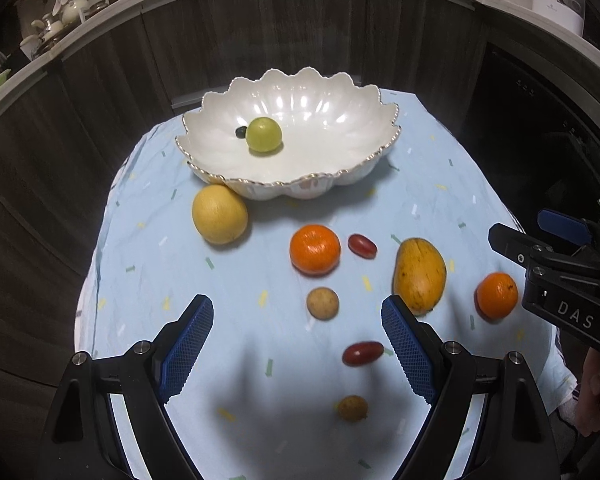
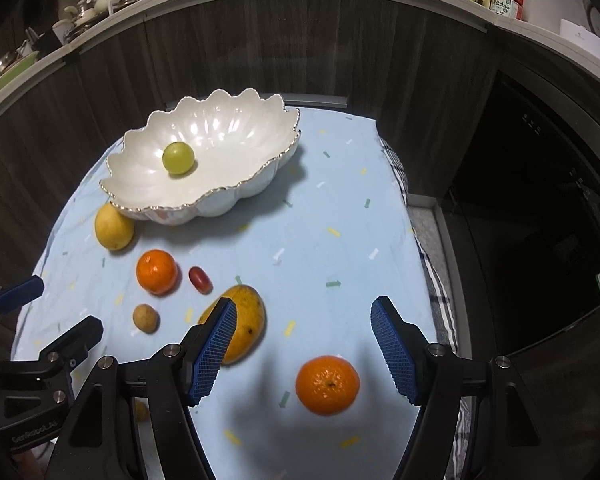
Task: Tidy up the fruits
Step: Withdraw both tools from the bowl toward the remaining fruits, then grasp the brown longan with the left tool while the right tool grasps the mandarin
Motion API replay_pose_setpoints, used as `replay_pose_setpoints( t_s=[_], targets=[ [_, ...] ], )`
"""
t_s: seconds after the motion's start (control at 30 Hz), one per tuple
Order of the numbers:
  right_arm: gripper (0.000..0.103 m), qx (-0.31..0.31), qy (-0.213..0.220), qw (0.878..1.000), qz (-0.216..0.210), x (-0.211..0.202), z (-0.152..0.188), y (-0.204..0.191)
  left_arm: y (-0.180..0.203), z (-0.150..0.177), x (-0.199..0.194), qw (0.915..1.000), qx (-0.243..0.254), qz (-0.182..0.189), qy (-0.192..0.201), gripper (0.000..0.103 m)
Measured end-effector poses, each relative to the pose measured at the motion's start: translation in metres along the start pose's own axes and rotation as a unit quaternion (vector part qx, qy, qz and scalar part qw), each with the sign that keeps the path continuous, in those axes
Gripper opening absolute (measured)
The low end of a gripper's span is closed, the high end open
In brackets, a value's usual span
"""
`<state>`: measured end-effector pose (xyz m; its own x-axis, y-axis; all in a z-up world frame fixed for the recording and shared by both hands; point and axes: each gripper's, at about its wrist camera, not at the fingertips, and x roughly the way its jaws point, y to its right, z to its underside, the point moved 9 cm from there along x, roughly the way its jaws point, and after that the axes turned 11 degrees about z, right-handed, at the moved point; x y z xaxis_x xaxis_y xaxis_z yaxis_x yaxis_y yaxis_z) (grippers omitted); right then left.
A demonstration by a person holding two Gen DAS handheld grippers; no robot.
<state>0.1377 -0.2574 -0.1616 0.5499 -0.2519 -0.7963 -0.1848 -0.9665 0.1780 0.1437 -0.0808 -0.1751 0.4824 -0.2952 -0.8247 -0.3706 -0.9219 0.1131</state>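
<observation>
Presently both tools hang empty, jaws apart: the left gripper over the small fruit at lower centre of its view, the right gripper bracketing an orange at lower centre of its own. Likely each lines up a separate pick. Only a green fruit lies in the scalloped bowl, upper centre. On the blue cloth wait a lemon, a mango and a second orange; the mango sits behind the right tool's left pad, crowding it.

Black tool, blue ribbed pads
</observation>
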Motion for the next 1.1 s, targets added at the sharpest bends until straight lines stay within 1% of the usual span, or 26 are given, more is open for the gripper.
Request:
replay_pose_setpoints(
  t_s=[0.2,0.33,0.53,0.7,0.83,0.93,1.1],
  targets=[
    [0.07,-0.005,-0.002,1.0,0.004,0.003,0.014,0.003,0.006,0.015,0.002,1.0,0.006,0.0,-0.004,0.086],
    [0.07,-0.011,-0.008,1.0,-0.002,0.009,0.024,0.0,0.007,0.024,0.005,0.9999,0.005,0.0,-0.009,0.086],
    [0.07,-0.014,-0.005,1.0,-0.002,0.012,0.032,-0.001,0.012,0.041,0.008,0.9999,0.0,0.004,-0.015,0.086],
    [0.07,-0.013,-0.012,1.0,-0.003,0.017,0.041,-0.001,0.017,0.051,0.009,0.9999,-0.001,0.009,-0.014,0.086],
    [0.07,-0.011,-0.018,1.0,-0.001,0.022,0.048,0.001,0.02,0.057,0.014,0.9996,-0.002,0.015,-0.022,0.086],
    [0.07,-0.01,-0.02,1.0,0.003,0.025,0.051,0.003,0.021,0.063,0.02,0.9993,-0.004,0.019,-0.033,0.085],
    [0.07,-0.011,-0.02,1.0,0.006,0.029,0.055,0.002,0.021,0.071,0.028,0.9986,-0.009,0.023,-0.046,0.078]
  ],
)
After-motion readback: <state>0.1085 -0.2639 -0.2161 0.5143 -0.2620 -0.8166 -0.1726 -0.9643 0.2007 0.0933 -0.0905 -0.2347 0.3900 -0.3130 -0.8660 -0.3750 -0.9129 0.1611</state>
